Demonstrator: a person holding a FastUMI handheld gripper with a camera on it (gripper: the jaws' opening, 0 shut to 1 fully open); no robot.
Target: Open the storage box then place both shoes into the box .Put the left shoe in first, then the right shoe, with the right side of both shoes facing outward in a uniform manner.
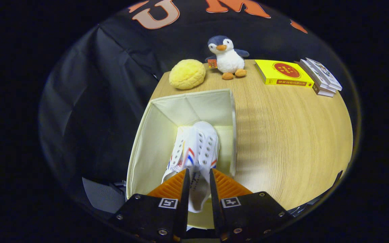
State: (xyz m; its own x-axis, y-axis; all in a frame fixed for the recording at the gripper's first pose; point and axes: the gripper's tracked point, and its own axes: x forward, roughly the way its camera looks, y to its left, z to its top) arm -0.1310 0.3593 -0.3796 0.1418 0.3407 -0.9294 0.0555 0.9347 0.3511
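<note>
While the gripper (pixel 199 175) hangs over the open storage box (pixel 147 141), its fingers pinch the heel of a white shoe (pixel 203 145) w/ red-blue stripes, clenched on it. 2nd shoe (pixel 177 152) lies inside, touching it on the left. Box sits on wood table (pixel 282 135); beyond: yellow bun (pixel 187 74), penguin toy (pixel 227 57), yellow book (pixel 282 72), card boxes (pixel 321 77).

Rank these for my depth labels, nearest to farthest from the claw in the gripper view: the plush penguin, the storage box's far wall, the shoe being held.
1. Shoe: clamped between the claw's fingers, toe pointing down into the storage box.
2. Storage box far wall: beyond the shoe, past a second shoe lying inside.
3. Plush penguin: farthest, at the table's back edge beside a yellow bun-shaped toy.
</note>
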